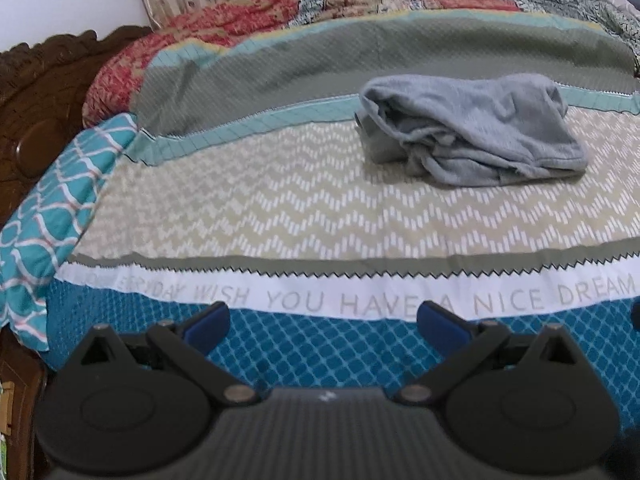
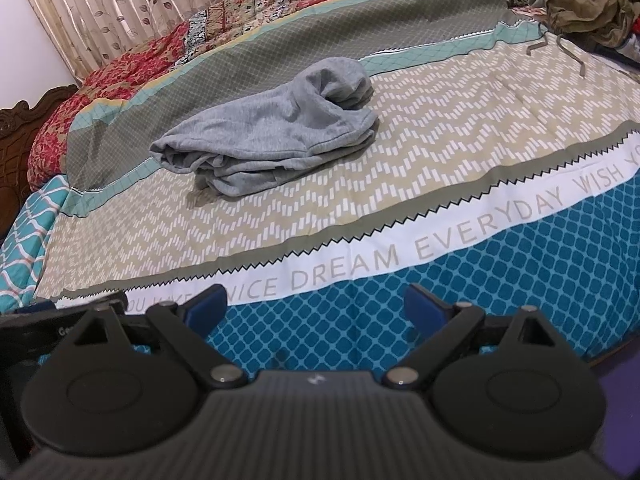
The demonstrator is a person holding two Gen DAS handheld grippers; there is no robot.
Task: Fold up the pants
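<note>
Fingers on both grippers stand spread wide with nothing between them: the left gripper (image 1: 322,322) and the right gripper (image 2: 316,308) hang over the near blue edge of the bed (image 2: 460,280), well short of the cloth. Across the bed lies a patterned bedspread (image 1: 280,208) with a white lettered band, and a heap of olive clothing (image 2: 580,4) sits at the far right corner. On the beige chevron part, just reaching the teal stripe, lie the grey sweatpants (image 2: 268,136) – gathered into a thick, loosely layered bundle, bulging at one end, edges uneven. Such a bundle fits either pants dropped in a heap or a rough fold already made; the views do not settle which. Any handling here would go best by gripping a clear hem or waistband edge rather than the bulk, both grippers working together – soft knit slips and sags
</note>
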